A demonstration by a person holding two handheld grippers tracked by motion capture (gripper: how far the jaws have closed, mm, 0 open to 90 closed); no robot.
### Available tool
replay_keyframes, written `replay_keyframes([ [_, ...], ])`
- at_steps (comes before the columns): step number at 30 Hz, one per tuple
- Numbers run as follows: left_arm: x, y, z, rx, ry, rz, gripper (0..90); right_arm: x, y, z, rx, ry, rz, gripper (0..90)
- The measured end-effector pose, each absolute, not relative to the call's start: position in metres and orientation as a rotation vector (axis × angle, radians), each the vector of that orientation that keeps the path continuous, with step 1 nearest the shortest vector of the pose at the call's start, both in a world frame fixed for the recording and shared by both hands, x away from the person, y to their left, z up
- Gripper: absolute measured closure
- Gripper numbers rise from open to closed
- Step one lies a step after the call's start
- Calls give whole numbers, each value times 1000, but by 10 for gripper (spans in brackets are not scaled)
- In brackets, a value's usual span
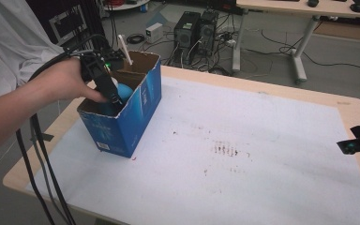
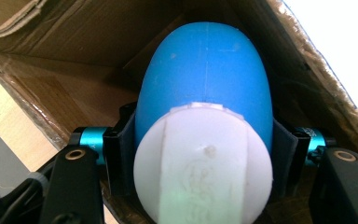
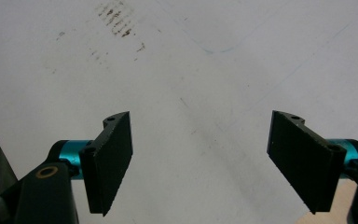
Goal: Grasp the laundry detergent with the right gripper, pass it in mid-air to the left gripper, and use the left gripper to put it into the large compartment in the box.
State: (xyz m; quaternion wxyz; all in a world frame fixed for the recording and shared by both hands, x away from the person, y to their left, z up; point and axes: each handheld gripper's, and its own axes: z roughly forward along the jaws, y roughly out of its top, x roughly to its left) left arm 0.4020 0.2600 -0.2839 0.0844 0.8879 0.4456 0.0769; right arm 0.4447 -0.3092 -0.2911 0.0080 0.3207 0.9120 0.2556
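A blue egg-shaped object (image 2: 205, 70) with a white round end (image 2: 203, 168) sits between the jaws of my left gripper (image 2: 200, 135), which is shut on its sides. The gripper reaches down into an open blue cardboard box (image 1: 136, 112) at the table's left; in the high view the left gripper (image 1: 114, 97) and the blue object (image 1: 124, 91) sit just inside the box's near compartment. My right gripper (image 1: 356, 144) hovers at the table's right edge. In the right gripper view my right gripper (image 3: 200, 158) stands open over the white mat with nothing between its jaws.
A white mat (image 1: 262, 154) covers the wooden table and carries dark smudges (image 1: 225, 150) near its middle. A white stick (image 1: 125, 49) rises from the box's far compartment. Computer towers (image 1: 194, 30) and cables lie on the floor beyond the table.
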Motion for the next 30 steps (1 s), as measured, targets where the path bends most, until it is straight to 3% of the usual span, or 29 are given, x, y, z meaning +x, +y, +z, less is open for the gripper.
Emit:
replay_keyframes([
  [30,402,259,-283,2669,1312,217,343,444,-309,-294,1002,2860,806,220],
])
